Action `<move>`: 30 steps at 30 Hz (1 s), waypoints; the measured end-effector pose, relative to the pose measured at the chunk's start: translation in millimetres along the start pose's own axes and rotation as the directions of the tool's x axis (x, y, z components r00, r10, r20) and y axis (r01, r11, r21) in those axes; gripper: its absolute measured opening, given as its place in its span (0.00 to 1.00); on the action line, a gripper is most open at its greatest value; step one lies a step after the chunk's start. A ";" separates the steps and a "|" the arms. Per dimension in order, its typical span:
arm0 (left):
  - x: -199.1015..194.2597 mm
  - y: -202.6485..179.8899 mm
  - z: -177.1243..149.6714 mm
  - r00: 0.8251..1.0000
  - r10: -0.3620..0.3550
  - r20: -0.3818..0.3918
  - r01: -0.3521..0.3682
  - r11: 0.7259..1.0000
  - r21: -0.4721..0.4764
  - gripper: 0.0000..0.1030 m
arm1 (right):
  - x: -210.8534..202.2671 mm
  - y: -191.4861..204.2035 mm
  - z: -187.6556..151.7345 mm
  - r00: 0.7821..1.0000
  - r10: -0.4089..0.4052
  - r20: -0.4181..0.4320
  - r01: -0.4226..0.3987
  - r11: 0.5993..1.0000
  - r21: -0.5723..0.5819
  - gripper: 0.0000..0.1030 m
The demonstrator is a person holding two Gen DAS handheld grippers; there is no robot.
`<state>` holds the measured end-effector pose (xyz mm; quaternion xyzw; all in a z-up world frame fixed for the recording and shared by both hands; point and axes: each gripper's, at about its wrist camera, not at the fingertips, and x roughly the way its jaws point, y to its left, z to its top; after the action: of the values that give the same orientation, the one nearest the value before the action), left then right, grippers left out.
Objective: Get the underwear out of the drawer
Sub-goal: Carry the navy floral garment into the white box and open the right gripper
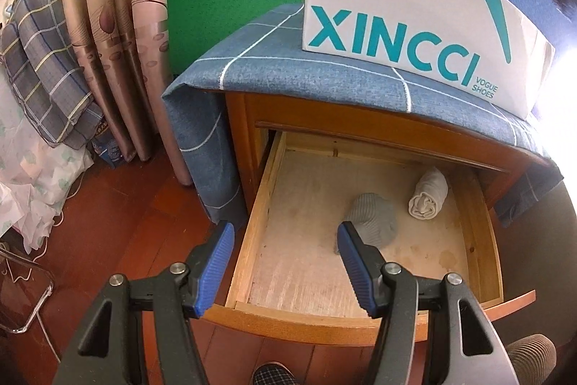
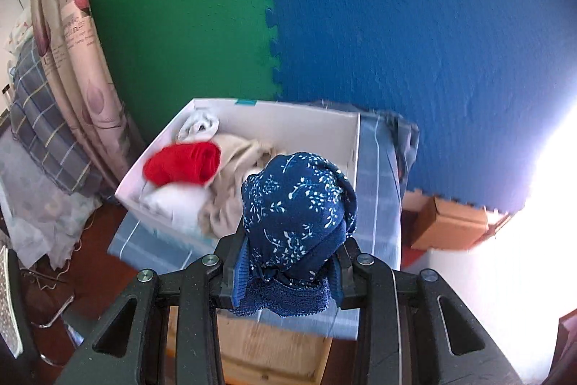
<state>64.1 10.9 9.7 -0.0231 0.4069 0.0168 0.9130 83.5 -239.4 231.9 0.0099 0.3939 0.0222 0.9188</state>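
Clamped between the blue ribbed pads of the right claw is a bundled pair of navy-blue underwear with a white floral print and a lace hem; the bundle bulges up past the fingertips and its lace edge hangs below them. Just beyond this claw sits an open white cardboard shoe box, which rests on a wooden bedside cabinet draped in a blue checked cloth. Inside the box lie a rolled red garment, a beige crumpled cloth and some white pieces. Behind the box, green and blue foam mats cover the wall.

Seen from the other hand, the left claw stands with its jaws wide apart and holds nothing. It hangs over the front left corner of the pulled-out wooden drawer. Ahead of its right-hand finger, on the drawer's pale floor, lies a grey ribbed folded garment; a little further in and to the right lies a cream rolled garment.

Judging by this, the step in hand is carrying the navy pair to the box. The next move likely calls for bringing it over the box's open top and parting the jaws so that it drops clear of the rim. Two pieces remain in the drawer.
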 end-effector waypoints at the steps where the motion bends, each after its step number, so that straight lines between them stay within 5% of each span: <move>1: 0.5 0.1 0.1 1.000 -0.001 -0.001 0.001 1.000 0.000 0.59 | 4.2 0.8 5.2 1.000 -0.006 -0.004 0.006 1.000 -0.004 0.32; 20: 9.2 11.7 1.0 0.999 -0.028 -0.024 0.027 0.998 -0.058 0.59 | 133.7 6.1 3.0 0.981 -0.014 -0.194 0.014 1.000 -0.004 0.38; 30: 11.3 20.4 1.3 0.998 -0.049 -0.026 0.046 0.994 -0.103 0.59 | 76.1 14.5 7.0 0.999 -0.028 -0.033 0.026 0.997 -0.076 0.59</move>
<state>71.6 31.5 1.6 -0.0800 0.4177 0.0156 0.9049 140.5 -221.2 182.2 -0.0307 0.4083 0.0248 0.9120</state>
